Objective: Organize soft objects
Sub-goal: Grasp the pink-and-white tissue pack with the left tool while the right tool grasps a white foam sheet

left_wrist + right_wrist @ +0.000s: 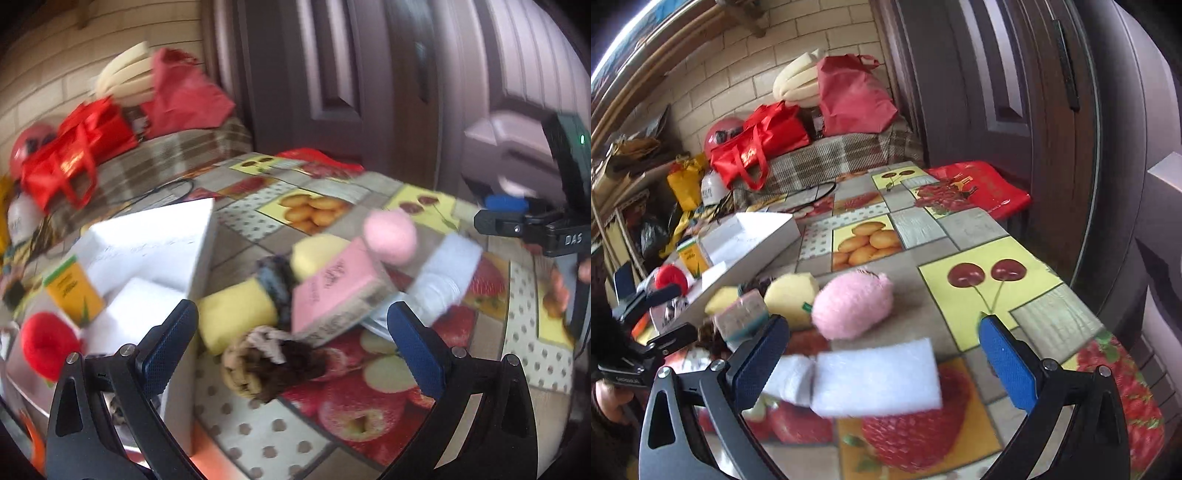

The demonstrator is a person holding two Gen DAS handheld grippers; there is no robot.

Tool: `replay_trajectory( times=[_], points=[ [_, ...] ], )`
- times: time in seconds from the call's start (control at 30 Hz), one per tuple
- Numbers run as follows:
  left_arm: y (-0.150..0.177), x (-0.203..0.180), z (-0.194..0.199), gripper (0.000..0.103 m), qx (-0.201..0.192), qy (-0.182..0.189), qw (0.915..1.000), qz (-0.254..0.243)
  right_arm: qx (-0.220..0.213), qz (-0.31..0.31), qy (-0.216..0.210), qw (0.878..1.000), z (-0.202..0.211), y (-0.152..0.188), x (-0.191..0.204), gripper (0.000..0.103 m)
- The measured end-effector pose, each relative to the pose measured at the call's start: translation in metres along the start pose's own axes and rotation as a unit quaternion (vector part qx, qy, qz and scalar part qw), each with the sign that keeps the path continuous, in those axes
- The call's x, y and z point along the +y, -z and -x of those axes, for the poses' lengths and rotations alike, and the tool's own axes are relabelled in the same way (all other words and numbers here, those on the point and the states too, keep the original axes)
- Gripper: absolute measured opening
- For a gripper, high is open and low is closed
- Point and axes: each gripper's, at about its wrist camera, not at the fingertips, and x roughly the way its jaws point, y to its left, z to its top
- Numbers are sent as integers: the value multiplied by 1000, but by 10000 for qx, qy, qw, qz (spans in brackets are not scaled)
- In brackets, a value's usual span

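My left gripper [291,328] hangs with its blue-padded jaws spread wide and nothing between them, above the fruit-print oilcloth table [388,424]. Nearest, at about 6 o'clock in that view, lies a brown and cream woven scrunchie-like bundle [258,363]. Just past it, toward 12 o'clock, a pink rectangular tissue pack [332,291] leans on a yellow sponge with a dark band [240,314]; a pink fluffy ball [389,234] sits behind at 1 o'clock, and a white foam sheet [448,273] at 2 o'clock. At 9 o'clock a red fuzzy ball [46,343] lies beside an open white cardboard box [159,236].

My right gripper [882,332] is likewise open and empty, poised over the white foam sheet [877,378], the pink fluffy ball [851,304] just beyond. Farther, at 11 o'clock, red fabric bags [764,142] rest on a plaid bench.
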Motion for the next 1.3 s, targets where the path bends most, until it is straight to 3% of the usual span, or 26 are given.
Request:
replay_trajectory(
  times=[0.13,0.2,0.27,0.53,0.63,0.7,0.73,0.77,1.0,1.3],
  points=[
    [-1,-21,-12,102,241,-42,9984,-516,553,1277,-70,9902,-1,22,8,103],
    [-3,-23,-18,101,312,-150,9976,-599,775,1591,-151,9841,-7,31,10,103],
    [-3,-22,-24,97,403,-180,9972,-598,874,1764,-243,9801,-11,31,13,103],
    [-15,-23,-44,97,438,-170,9971,-603,1494,2193,-555,9626,-44,24,30,103],
    [-21,-26,-53,97,469,-105,9971,-586,1539,2483,-485,9551,-46,27,39,103],
    [-24,-24,-57,79,503,87,9975,-497,1567,2499,-540,9540,-48,25,38,103],
    [-25,-24,-59,52,563,147,9971,-482,1612,2437,-591,9546,-49,23,34,101],
    [-25,-23,-62,46,629,131,9968,-466,1635,2370,-662,9554,-50,22,32,92],
    [-25,-15,-43,27,172,356,9990,-224,1455,2236,-519,9623,-43,21,28,90],
    [-20,2,-11,27,-479,412,9976,291,266,1248,-233,9915,4,9,3,91]
  ],
)
